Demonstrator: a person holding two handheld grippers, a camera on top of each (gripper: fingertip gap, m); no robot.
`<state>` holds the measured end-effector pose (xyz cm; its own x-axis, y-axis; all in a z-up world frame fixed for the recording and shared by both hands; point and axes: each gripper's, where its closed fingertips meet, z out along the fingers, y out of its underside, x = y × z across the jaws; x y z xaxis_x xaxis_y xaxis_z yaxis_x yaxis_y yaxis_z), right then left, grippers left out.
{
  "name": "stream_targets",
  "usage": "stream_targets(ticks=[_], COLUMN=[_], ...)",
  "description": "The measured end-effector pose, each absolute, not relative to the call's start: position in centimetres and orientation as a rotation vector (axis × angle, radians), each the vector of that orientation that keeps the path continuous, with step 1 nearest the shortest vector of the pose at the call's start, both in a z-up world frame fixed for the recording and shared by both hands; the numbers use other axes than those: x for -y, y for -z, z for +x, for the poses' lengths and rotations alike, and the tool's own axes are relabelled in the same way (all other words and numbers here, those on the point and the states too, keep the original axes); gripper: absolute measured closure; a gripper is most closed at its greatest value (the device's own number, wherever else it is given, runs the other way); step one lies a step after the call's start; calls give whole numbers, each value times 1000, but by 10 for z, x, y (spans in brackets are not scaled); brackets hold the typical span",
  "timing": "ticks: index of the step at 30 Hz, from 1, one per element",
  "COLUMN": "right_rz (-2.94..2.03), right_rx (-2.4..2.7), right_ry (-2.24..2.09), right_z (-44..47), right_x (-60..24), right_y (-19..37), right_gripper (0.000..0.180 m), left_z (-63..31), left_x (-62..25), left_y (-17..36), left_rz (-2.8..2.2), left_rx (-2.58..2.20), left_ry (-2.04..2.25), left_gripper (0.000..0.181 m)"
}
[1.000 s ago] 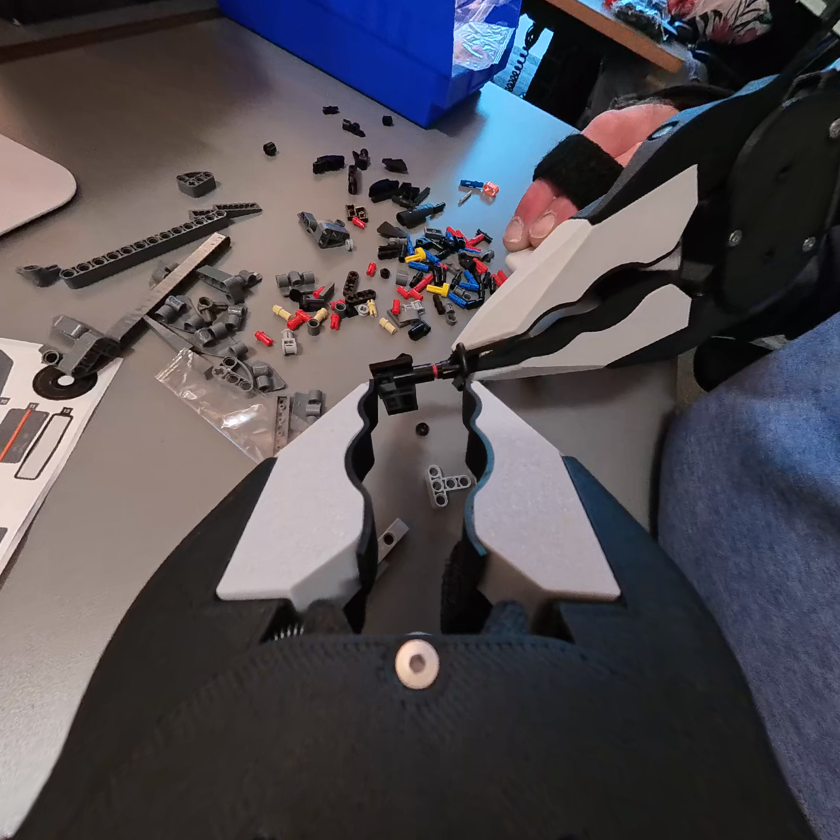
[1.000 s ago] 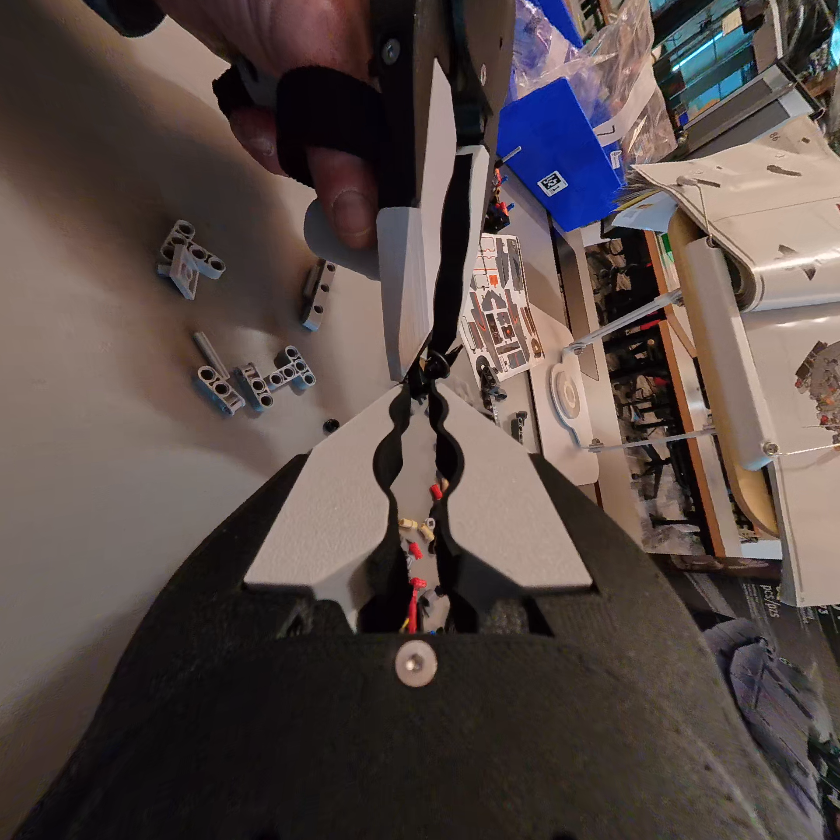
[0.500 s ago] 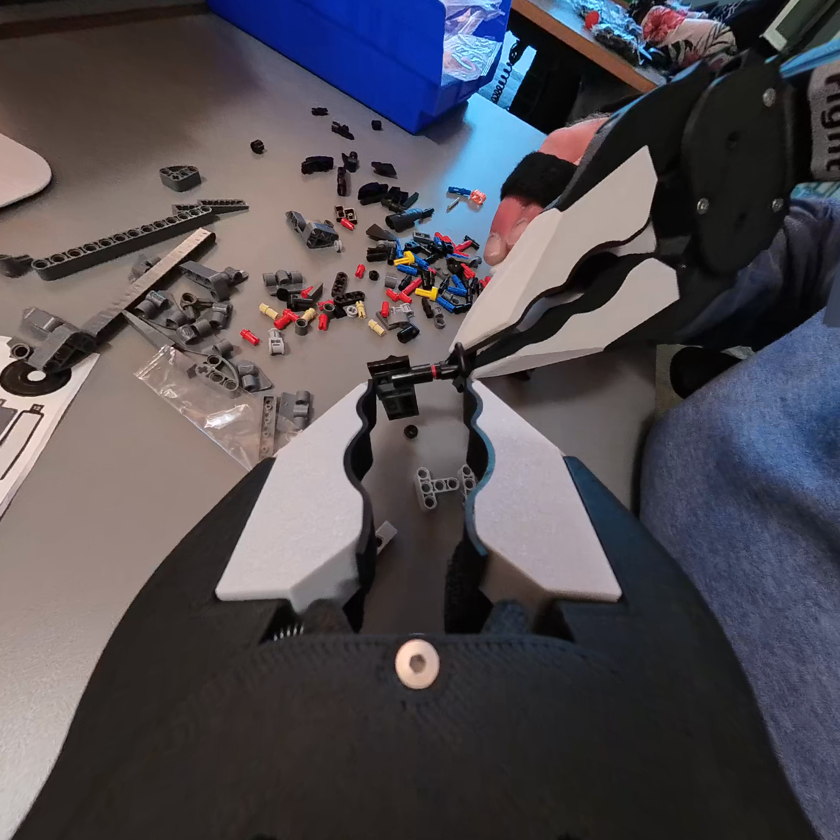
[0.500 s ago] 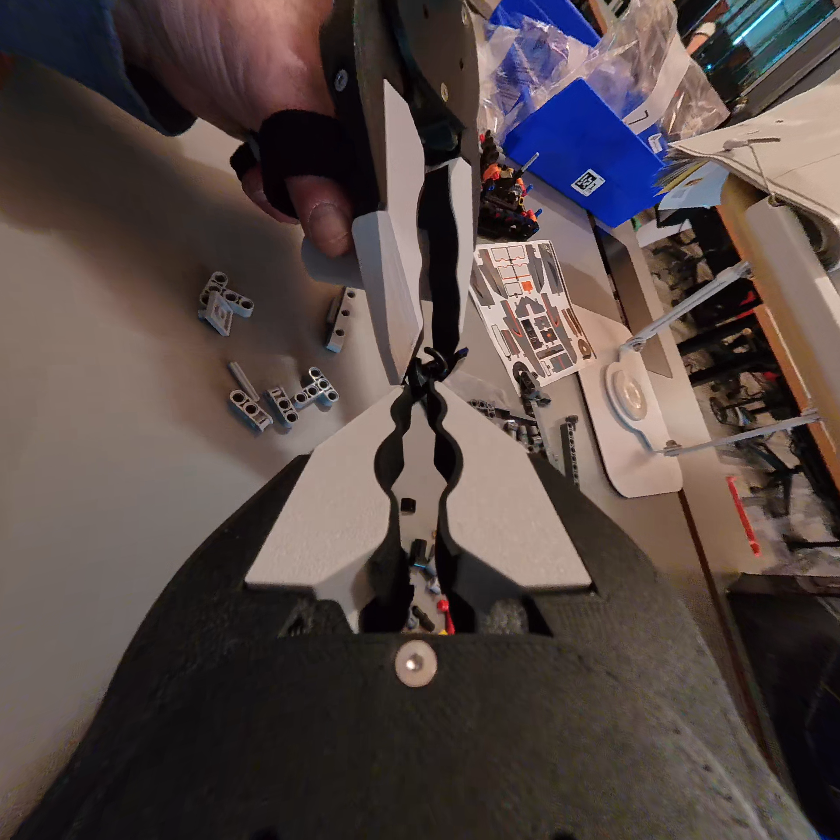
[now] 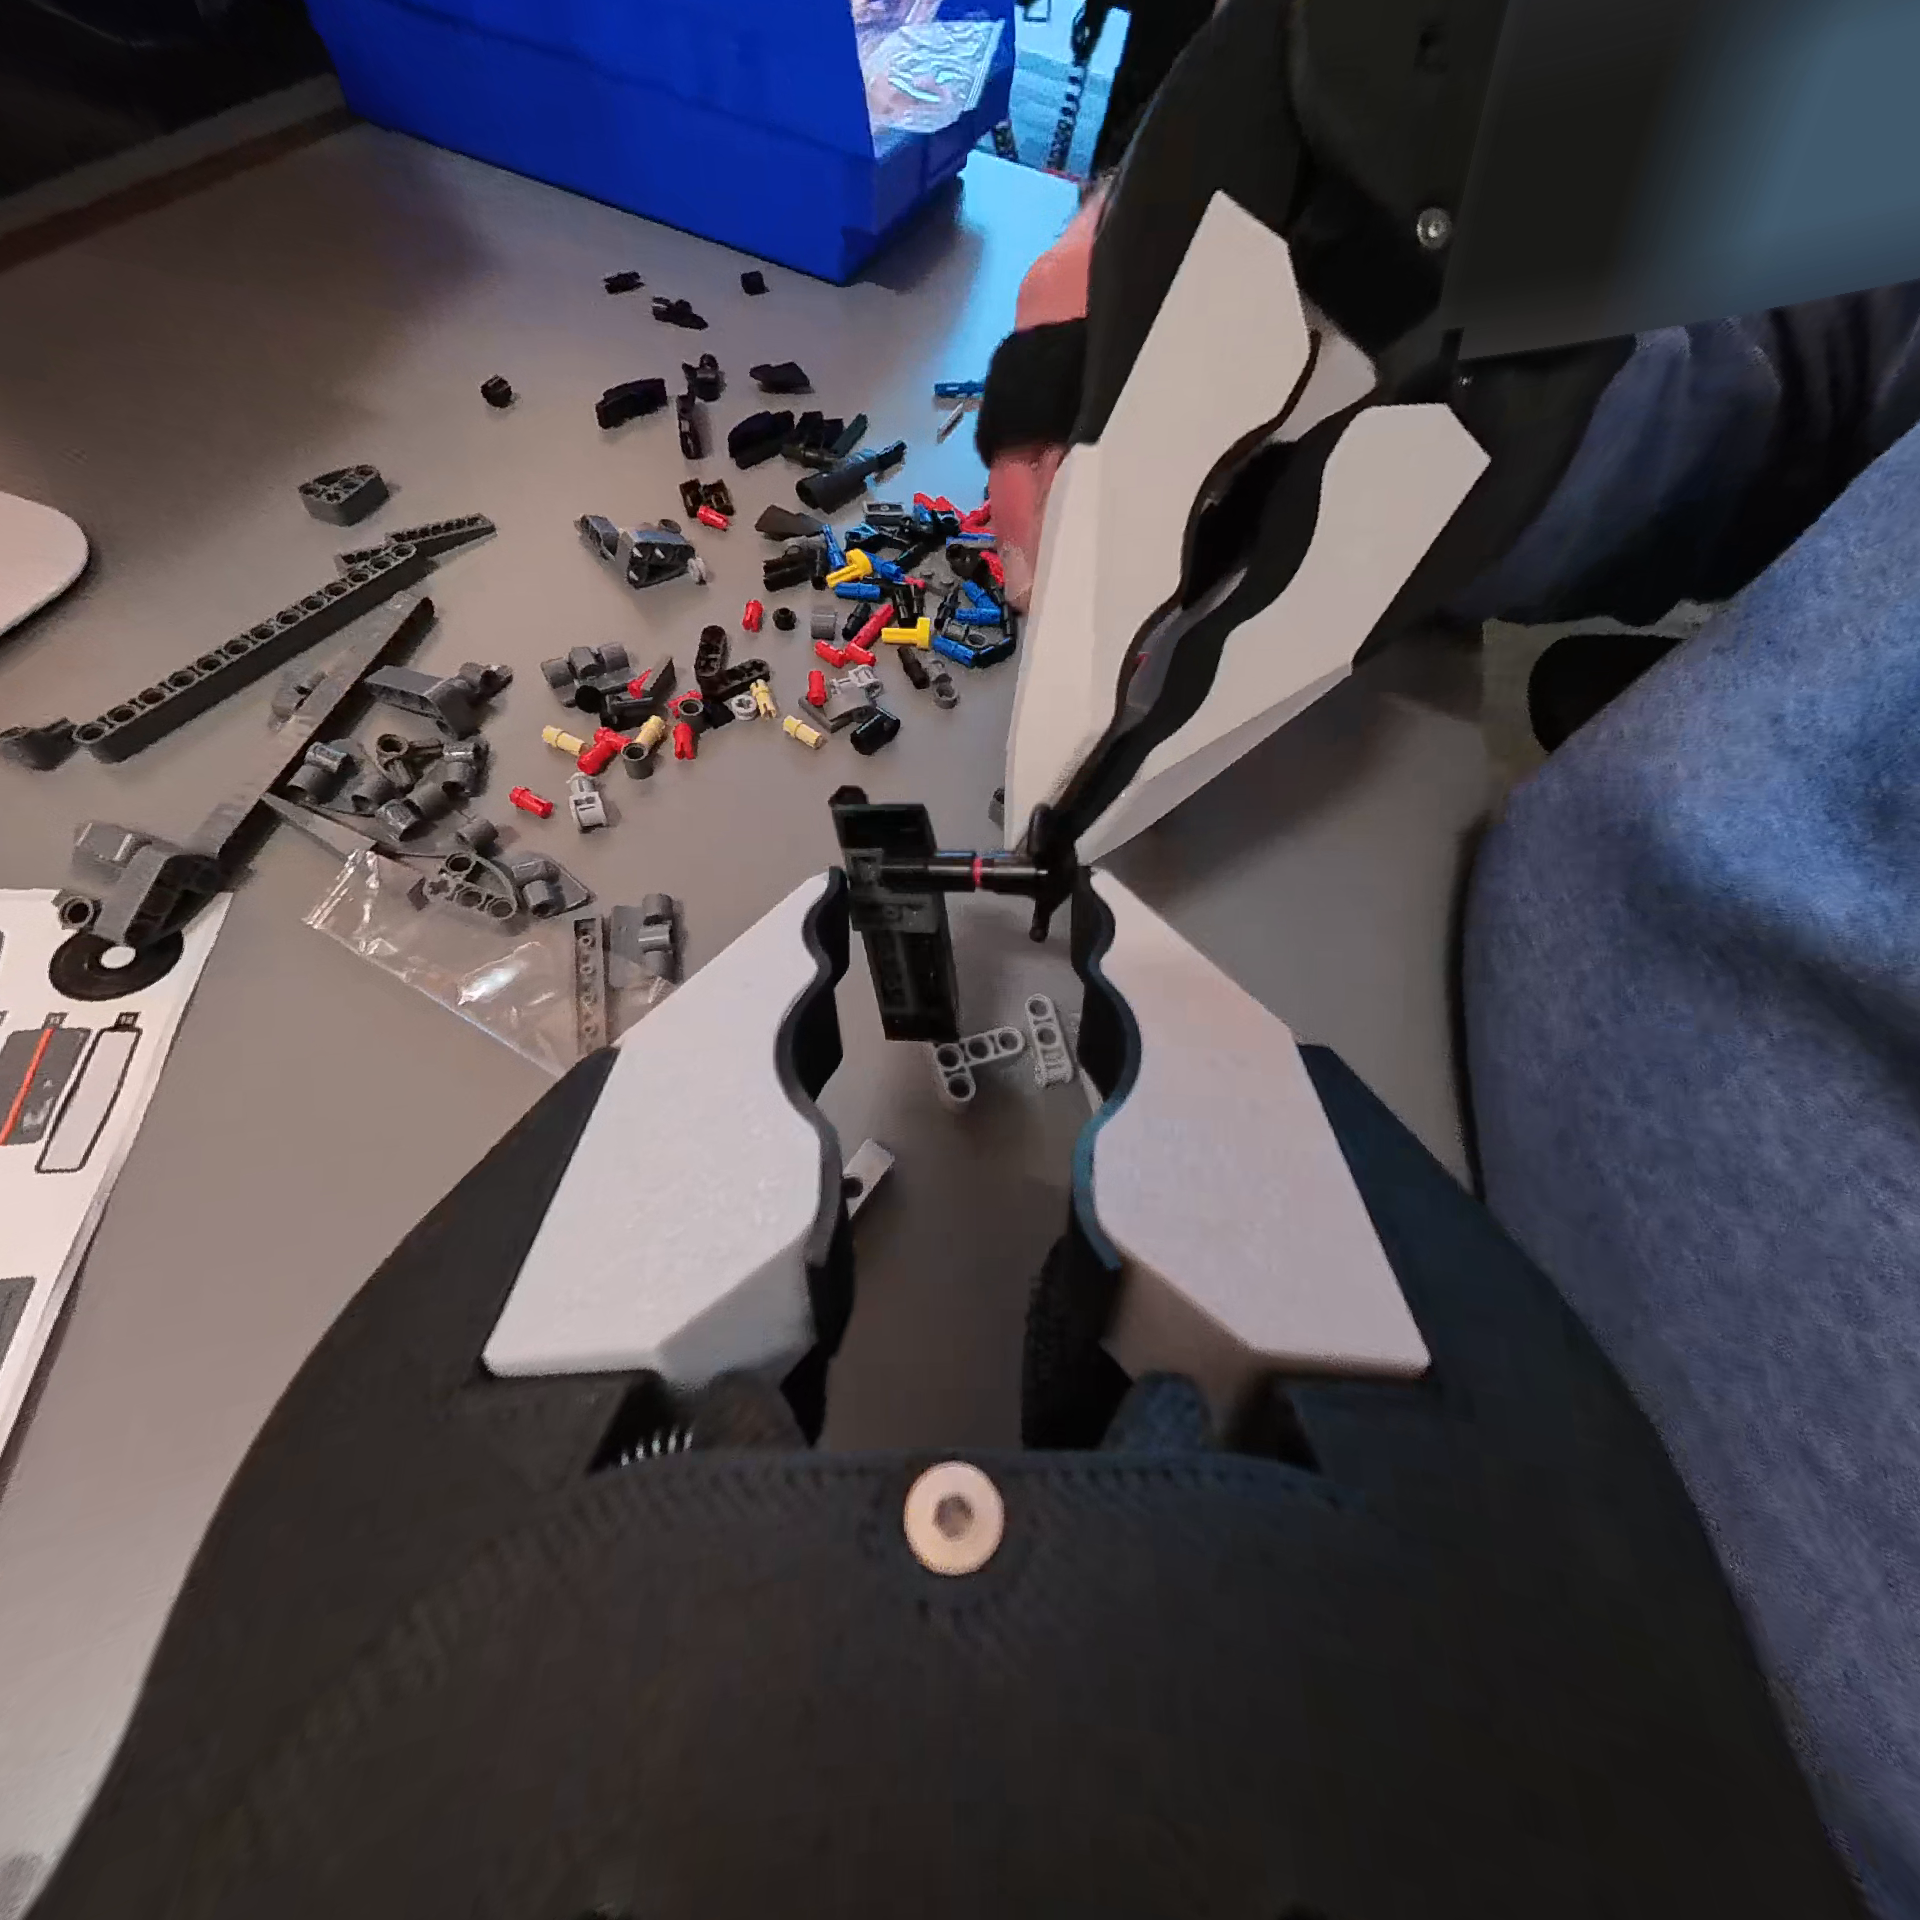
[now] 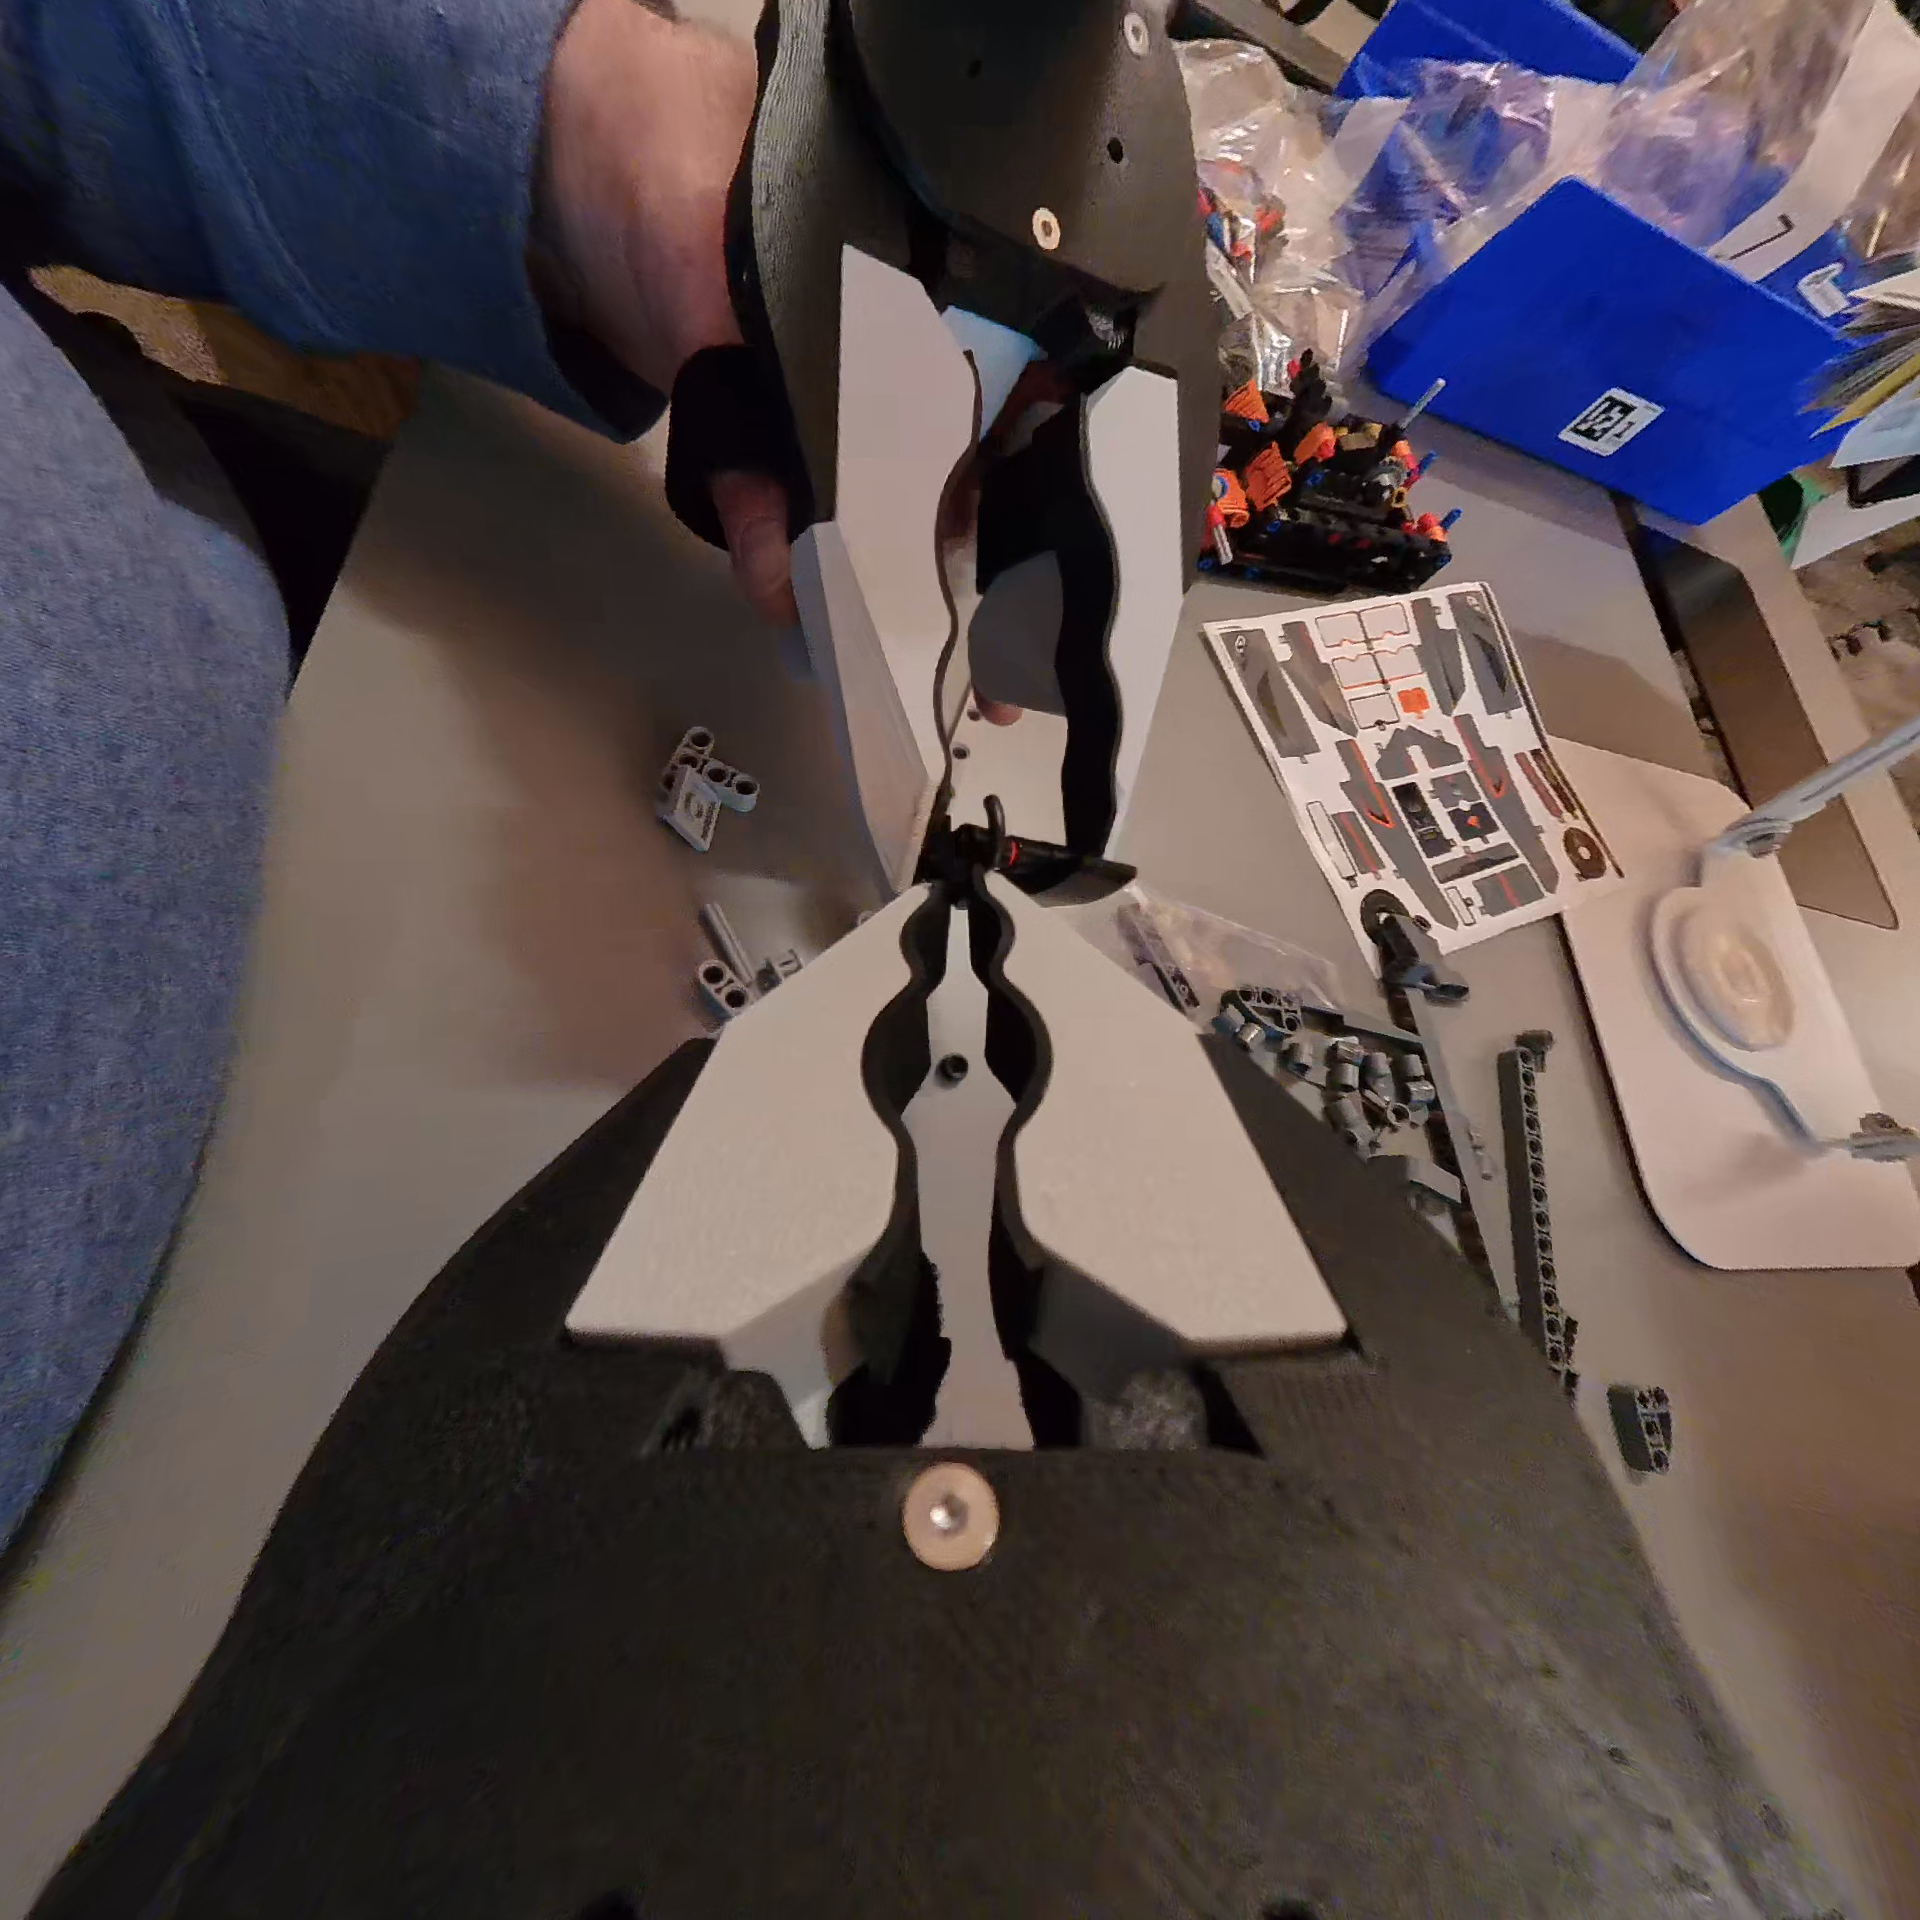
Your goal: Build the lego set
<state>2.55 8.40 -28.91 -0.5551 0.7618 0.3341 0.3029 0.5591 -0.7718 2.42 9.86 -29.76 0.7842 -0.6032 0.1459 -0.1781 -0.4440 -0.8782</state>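
Note:
A small black assembly hangs above the grey table: a black beam [image 5: 904, 956] with a black axle [image 5: 977, 862] that has a red ring, and a small black end piece [image 5: 1042, 873]. My left gripper [image 5: 961, 894] holds it end to end between its fingertips, jaws partly apart. My right gripper [image 5: 1049, 831] comes down from the upper right, shut on the end piece. In the right wrist view my right gripper [image 6: 961, 894] pinches that piece, and the left gripper [image 6: 1003, 852] comes down from above around the axle [image 6: 1023, 854].
Loose coloured and black pieces [image 5: 883, 613] lie beyond. Long grey beams [image 5: 239, 655], a plastic bag [image 5: 457, 945] and a sticker sheet [image 6: 1455, 748] are on the left. Grey L pieces [image 5: 977, 1055] lie below. A blue bin [image 5: 675, 94], a part-built model [image 6: 1320, 499], a blue-clad leg [image 5: 1714, 1039]. Left and right tips are no more than a few centimetres apart. The part-built model [image 6: 1320, 499] lies around 25 cm away from my left fingertips.
The right gripper has swung up to a steeper angle while keeping its hold. The black beam now hangs down longer between the left fingers. Both views have shifted over the table.

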Motion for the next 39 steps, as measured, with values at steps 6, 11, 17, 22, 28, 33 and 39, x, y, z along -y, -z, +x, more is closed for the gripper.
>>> stream_targets(ticks=[6,11,17,22,28,33,39], right_rz=[-880,-947,-1008,-1055,-1090,-1124,-1171], right_rx=[2124,2105,2085,2082,2090,2093,2090], right_ry=[-935,-1022,-1118,-1218,-1305,-1366,-1457], right_z=[25,26,27,29,31,31,32], right_x=[-82,-82,-81,-79,-77,-75,-75], right_y=[288,284,281,277,275,275,272], right_gripper=[180,180,180,180,180,180,180], left_z=[24,23,25,26,28,28,29], left_x=[-97,-97,-96,-96,-94,-93,-92], left_y=[296,292,287,282,279,278,275], left_rz=[-1988,-1964,-1924,-1895,-1876,-1872,-1857], left_rx=[-602,-634,-674,-693,-724,-746,-755], left_ry=[547,495,436,410,376,359,340], left_gripper=[140,141,142,142,141,141,141])
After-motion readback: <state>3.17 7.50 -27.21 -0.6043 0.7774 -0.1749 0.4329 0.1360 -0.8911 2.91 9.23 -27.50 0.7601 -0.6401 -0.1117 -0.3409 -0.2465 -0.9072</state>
